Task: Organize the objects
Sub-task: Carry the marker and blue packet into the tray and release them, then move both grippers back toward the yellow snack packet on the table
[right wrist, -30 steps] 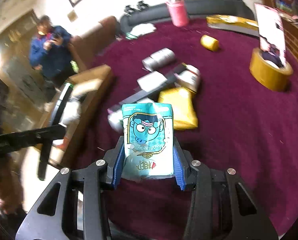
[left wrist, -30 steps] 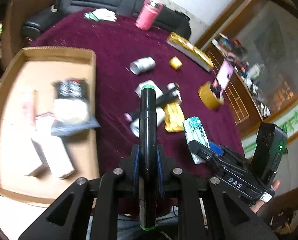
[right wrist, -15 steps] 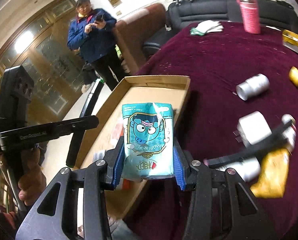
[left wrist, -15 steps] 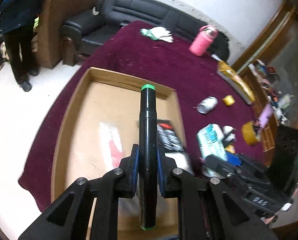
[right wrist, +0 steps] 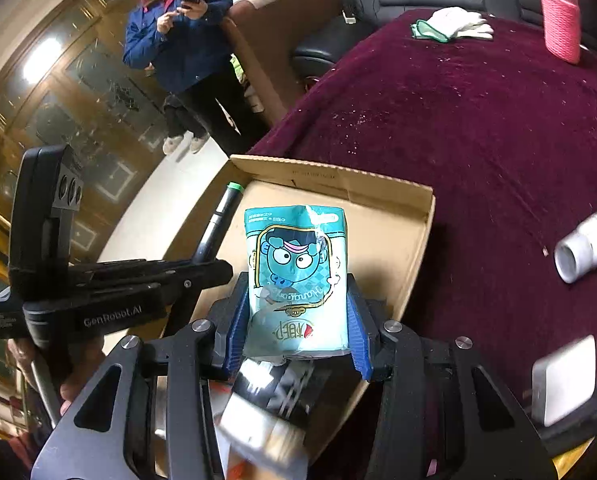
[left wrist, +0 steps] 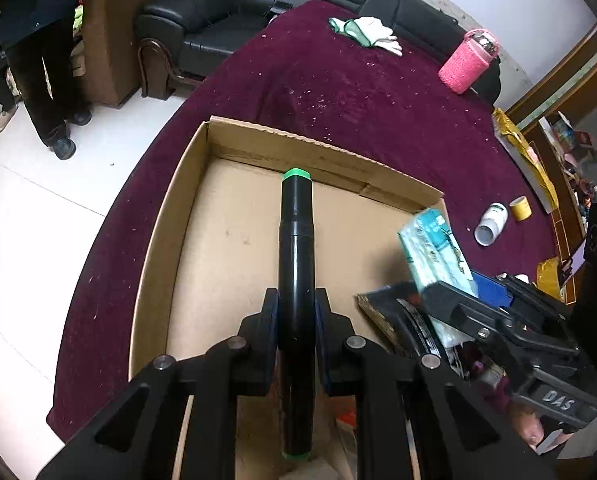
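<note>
Marker (left wrist: 296,264), black with green caps at both ends, stands clamped between the pads of the left gripper (left wrist: 296,312), whose jaws are drawn almost fully together on its barrel; it runs straight ahead along the fingers, one cap projecting far beyond the tips and the other reaching back behind the pads; beneath and ahead of this gripper lies the open cardboard box (left wrist: 166,216), its bare floor directly under the marker; to the gripper's right, just beside it and over the same box, the right gripper (right wrist: 298,312) grips a teal snack pouch (right wrist: 296,276) printed with a cartoon face, jaws about half spread with a blue pad pressed against each side edge of the pouch; the pouch sticks up and forward past the fingertips, its top reaching toward the box's far wall; below this gripper, inside the near part of the box, lie a dark packet (right wrist: 282,392) and other blurred items; well off to its right, on the maroon tablecloth (right wrist: 478,128), a white bottle (right wrist: 586,248) lies on its side; far ahead of both grippers stand a pink bottle (left wrist: 468,62) and white gloves (left wrist: 368,32).
</note>
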Demonstrator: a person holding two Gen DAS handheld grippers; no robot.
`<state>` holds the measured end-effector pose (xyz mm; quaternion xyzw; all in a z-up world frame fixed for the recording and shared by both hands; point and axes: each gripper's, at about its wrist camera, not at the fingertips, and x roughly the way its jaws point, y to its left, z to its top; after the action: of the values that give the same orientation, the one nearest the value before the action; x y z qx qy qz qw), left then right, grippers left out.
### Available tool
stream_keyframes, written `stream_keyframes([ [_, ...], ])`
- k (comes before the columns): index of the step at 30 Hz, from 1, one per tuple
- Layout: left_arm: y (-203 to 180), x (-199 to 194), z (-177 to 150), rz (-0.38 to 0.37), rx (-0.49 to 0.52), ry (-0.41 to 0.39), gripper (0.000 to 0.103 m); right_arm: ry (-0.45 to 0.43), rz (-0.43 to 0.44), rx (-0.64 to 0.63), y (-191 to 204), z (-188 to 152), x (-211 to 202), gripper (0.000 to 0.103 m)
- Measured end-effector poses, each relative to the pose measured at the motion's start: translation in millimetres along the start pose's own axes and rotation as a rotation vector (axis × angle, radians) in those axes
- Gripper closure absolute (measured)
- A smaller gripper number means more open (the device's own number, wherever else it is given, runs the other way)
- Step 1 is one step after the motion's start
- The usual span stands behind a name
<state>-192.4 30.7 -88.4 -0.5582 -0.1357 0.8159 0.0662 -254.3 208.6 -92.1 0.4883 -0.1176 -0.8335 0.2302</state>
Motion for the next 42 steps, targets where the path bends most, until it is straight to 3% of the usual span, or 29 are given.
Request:
stream_keyframes([
  [8,4.1,16.7,11.4,0.004,-0.002,0.027,0.088,0.032,-0.035,0.010,-5.9,9.9,28.3,0.059],
  [18,12.8,15.4,17.7,0.014,-0.003,0.033,0.088,0.029,-0.043,0.024,-10.9,9.8,33.3,0.057],
  [26,21.8,10.2,13.0,0.027,-0.003,0.041,0.088,0.035,-0.111,-0.003,-3.2,10.3,38.5,0.055],
  [31,20.9,8.2,8.4,0.031,0.006,0.029,0.087,0.026,-0.167,-0.050,3.8,12.6,40.2,0.053],
  [36,14.9,-17.8,-3.4,0.009,-0.009,-0.048,0.087,-0.050,-0.114,-0.004,-0.6,8.2,10.5,0.051],
  [39,-3.5,-37.4,-17.7,0.004,0.015,-0.114,0.077,-0.133,-0.103,0.014,1.2,-2.0,-19.4,0.048],
  [40,-10.4,-42.0,-22.9,0.001,0.027,-0.135,0.068,-0.161,-0.102,0.006,3.1,-2.9,-27.4,0.037],
  [42,-21.7,-47.6,-32.9,-0.016,0.036,-0.150,0.061,-0.160,-0.131,-0.018,5.8,0.9,-27.9,0.033],
])
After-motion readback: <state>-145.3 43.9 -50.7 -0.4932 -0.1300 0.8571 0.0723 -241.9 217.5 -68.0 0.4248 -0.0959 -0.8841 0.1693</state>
